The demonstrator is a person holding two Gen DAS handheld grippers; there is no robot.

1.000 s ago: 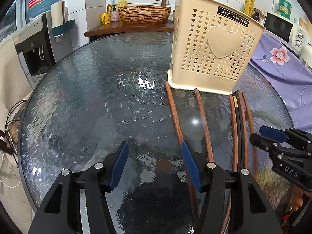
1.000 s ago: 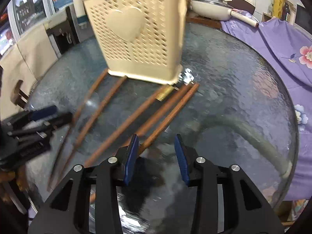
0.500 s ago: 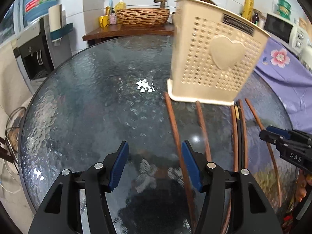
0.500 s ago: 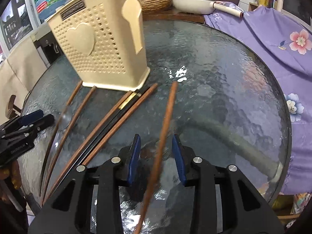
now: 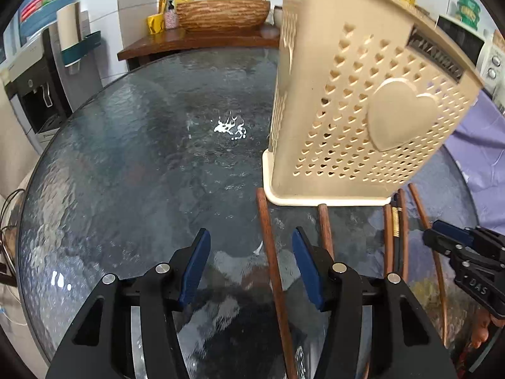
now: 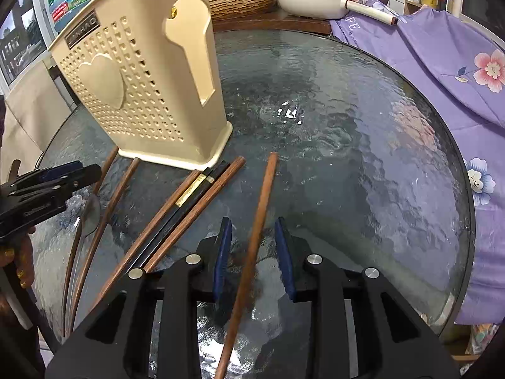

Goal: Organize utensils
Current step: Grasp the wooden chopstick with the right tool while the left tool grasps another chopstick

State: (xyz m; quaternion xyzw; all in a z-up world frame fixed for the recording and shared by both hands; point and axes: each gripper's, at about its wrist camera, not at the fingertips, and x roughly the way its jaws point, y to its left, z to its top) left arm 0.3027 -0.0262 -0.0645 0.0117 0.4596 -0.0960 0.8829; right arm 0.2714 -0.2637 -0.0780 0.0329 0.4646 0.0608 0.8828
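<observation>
A cream perforated utensil holder (image 5: 356, 107) with a heart on its side stands on the round glass table (image 5: 126, 158); it also shows in the right wrist view (image 6: 139, 88). Several brown wooden chopsticks and a black pair (image 6: 189, 202) lie in front of it. My left gripper (image 5: 249, 252) is open, low over the table, with one brown chopstick (image 5: 271, 252) lying between its fingers. My right gripper (image 6: 252, 246) is open, with a single brown chopstick (image 6: 258, 208) lying between its fingers, untouched by the pads.
A purple floral cloth (image 6: 457, 72) drapes past the table's right edge. A wooden counter with a woven basin (image 5: 221, 12) and a white pan (image 6: 312, 0) stands behind the table. A water dispenser (image 5: 31, 94) is at the far left.
The right gripper swung right and one brown chopstick shifted away from the group to lie between its fingers. The left gripper moved forward toward the holder and a chopstick now lies between its fingers.
</observation>
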